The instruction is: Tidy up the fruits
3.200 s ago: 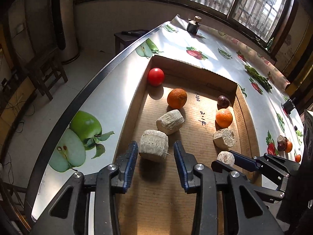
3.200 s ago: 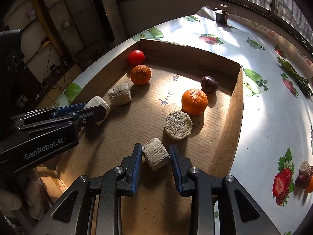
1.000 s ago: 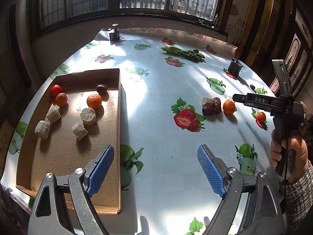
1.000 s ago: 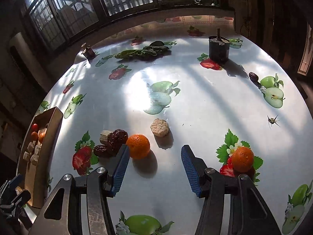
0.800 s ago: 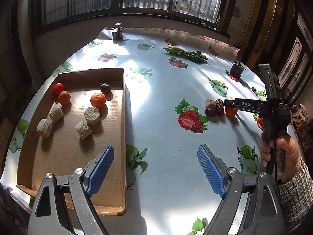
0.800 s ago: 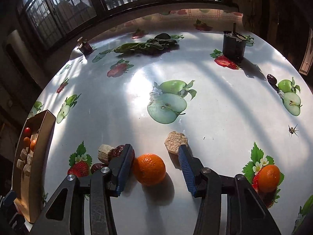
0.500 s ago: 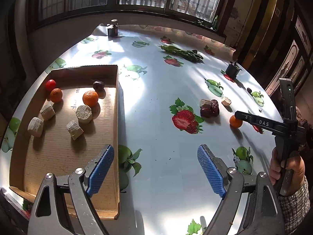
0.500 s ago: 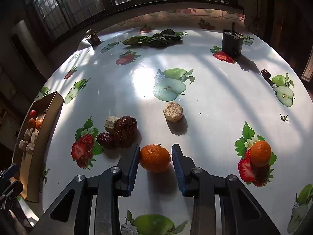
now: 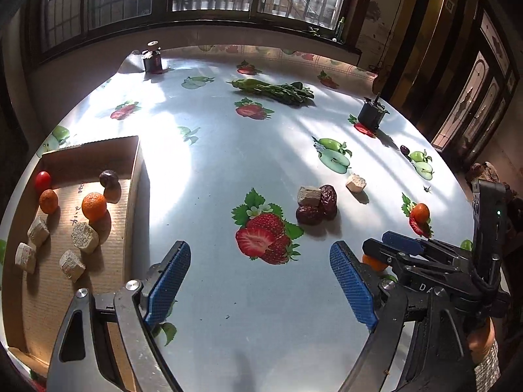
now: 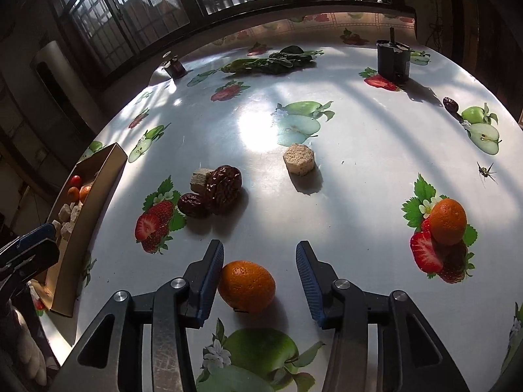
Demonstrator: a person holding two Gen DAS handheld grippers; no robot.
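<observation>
Right gripper (image 10: 260,277) over the table (image 10: 359,170), jaws just reopened and apart; a mandarin (image 10: 246,285) lay between them, touching the left pad, clear of the right. Left gripper (image 9: 260,281) spread wide, empty. Cardboard tray (image 9: 135,176) at 9 o'clock held sorted fruit. A second mandarin (image 10: 447,217) lay at 3 o'clock; red dates (image 10: 222,189) at 11 o'clock.

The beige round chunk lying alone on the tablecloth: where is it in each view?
Left wrist: beige round chunk right of centre, right of the date pile.
Right wrist: above centre, right of the pile.
Shared landmark: the printed green apples just beyond it.
</observation>
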